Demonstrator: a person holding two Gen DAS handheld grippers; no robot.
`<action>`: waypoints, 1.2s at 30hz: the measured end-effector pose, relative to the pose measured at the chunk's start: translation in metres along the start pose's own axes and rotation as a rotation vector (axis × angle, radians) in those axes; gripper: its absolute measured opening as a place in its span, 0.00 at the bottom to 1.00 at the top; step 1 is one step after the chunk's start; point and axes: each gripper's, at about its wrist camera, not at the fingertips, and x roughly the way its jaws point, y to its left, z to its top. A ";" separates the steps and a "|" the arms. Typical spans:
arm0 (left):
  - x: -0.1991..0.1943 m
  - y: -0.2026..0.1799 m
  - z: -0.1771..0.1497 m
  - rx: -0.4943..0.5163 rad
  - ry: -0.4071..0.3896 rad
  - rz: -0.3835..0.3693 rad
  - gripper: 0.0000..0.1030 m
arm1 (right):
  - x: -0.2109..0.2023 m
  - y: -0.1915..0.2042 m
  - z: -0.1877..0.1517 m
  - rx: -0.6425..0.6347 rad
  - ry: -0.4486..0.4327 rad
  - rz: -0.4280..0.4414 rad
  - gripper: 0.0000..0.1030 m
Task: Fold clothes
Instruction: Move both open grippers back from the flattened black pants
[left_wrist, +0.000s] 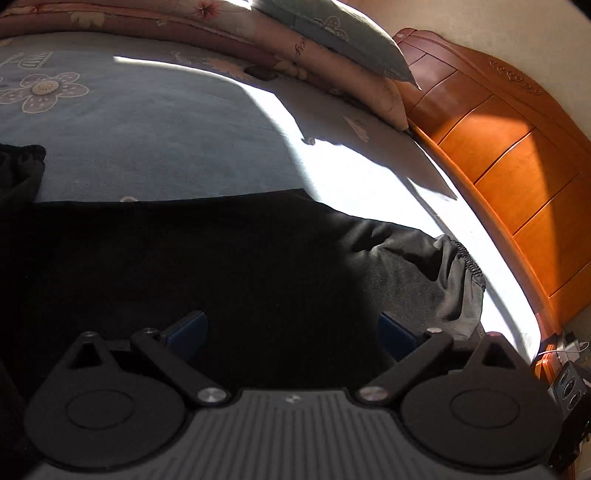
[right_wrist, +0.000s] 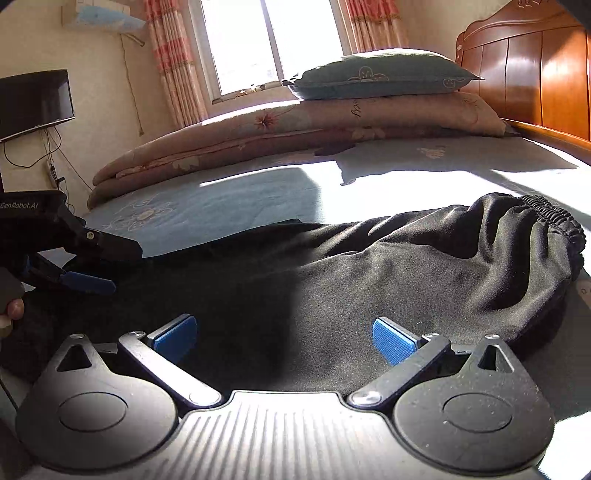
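Observation:
A pair of black trousers (right_wrist: 369, 273) lies across the blue bedsheet, its elastic waistband (right_wrist: 554, 216) bunched at the right. In the left wrist view the same trousers (left_wrist: 221, 258) fill the lower half, with the waistband (left_wrist: 469, 262) at the right and another dark piece of fabric (left_wrist: 20, 166) at the left edge. My left gripper (left_wrist: 291, 332) hovers open just over the cloth. It also shows in the right wrist view as the left gripper (right_wrist: 92, 266), open, held by a hand. My right gripper (right_wrist: 284, 339) is open above the trousers, with nothing between its fingers.
A folded floral quilt (right_wrist: 221, 144) and stacked pillows (right_wrist: 380, 77) lie along the far side of the bed. The wooden headboard (right_wrist: 535, 74) stands at the right. A window (right_wrist: 266, 40), curtains and a wall-mounted screen (right_wrist: 33, 99) are behind. Bare blue sheet (left_wrist: 147, 129) lies beyond the trousers.

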 end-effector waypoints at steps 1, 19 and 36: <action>0.001 -0.001 -0.007 0.020 -0.013 0.015 0.95 | -0.004 0.001 -0.002 0.005 0.008 -0.012 1.00; -0.014 0.021 -0.066 0.015 -0.117 -0.114 0.99 | -0.040 0.011 -0.020 -0.032 0.038 -0.081 1.00; -0.061 0.061 0.083 0.153 -0.117 0.532 0.59 | -0.050 0.029 -0.008 -0.106 -0.023 -0.020 1.00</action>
